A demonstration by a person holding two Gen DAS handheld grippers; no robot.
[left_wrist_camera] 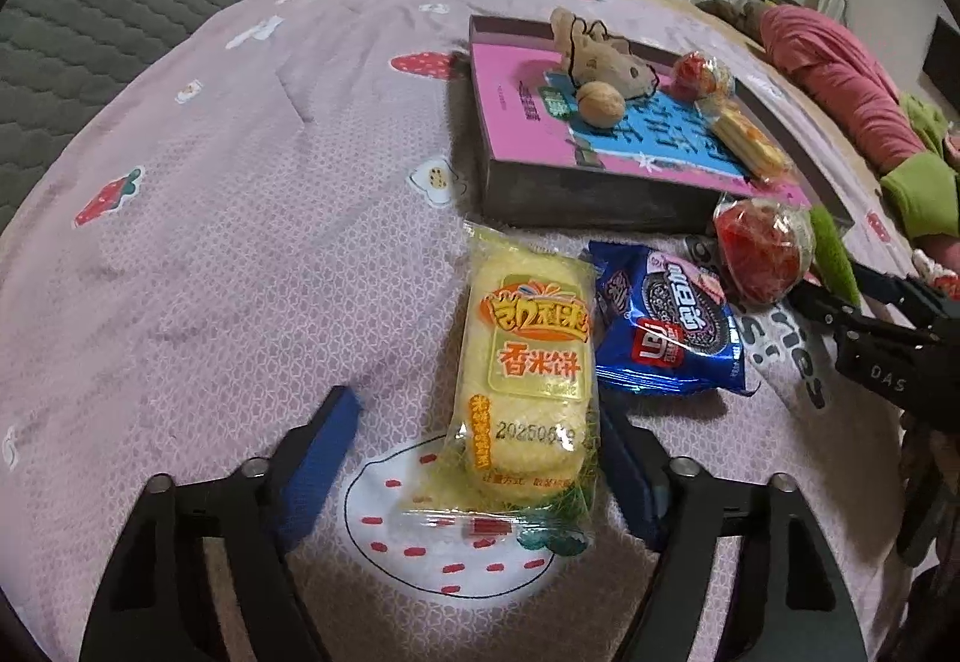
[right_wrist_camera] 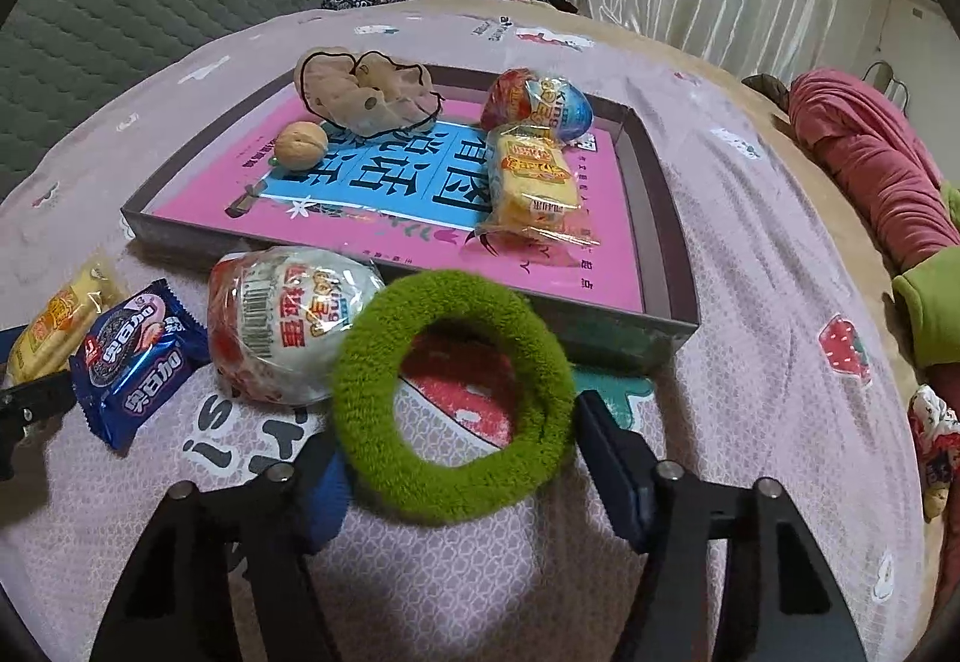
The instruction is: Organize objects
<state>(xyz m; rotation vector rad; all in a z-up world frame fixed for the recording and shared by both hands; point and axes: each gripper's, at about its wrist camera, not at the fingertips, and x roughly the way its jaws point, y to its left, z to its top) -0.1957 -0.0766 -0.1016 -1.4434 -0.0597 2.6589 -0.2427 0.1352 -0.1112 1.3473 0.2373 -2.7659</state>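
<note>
The left gripper (left_wrist_camera: 480,440) has its fingers apart around the rice cracker packet (left_wrist_camera: 528,374); the right gripper (right_wrist_camera: 456,452) has its fingers clamped on the green ring (right_wrist_camera: 450,398), with the tray (right_wrist_camera: 660,242) at twelve o'clock.

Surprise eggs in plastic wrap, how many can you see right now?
2. One egg lies in the tray at its far right corner; the other egg lies on the bedspread just outside the tray's near wall, touching the green ring.

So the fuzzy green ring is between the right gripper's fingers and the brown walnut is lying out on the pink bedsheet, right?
Not quite. The fuzzy green ring is between the right gripper's fingers, but the brown walnut lies inside the shallow grey box, on its pink printed bottom, not on the pink bedsheet. The right wrist view shows it.
</note>
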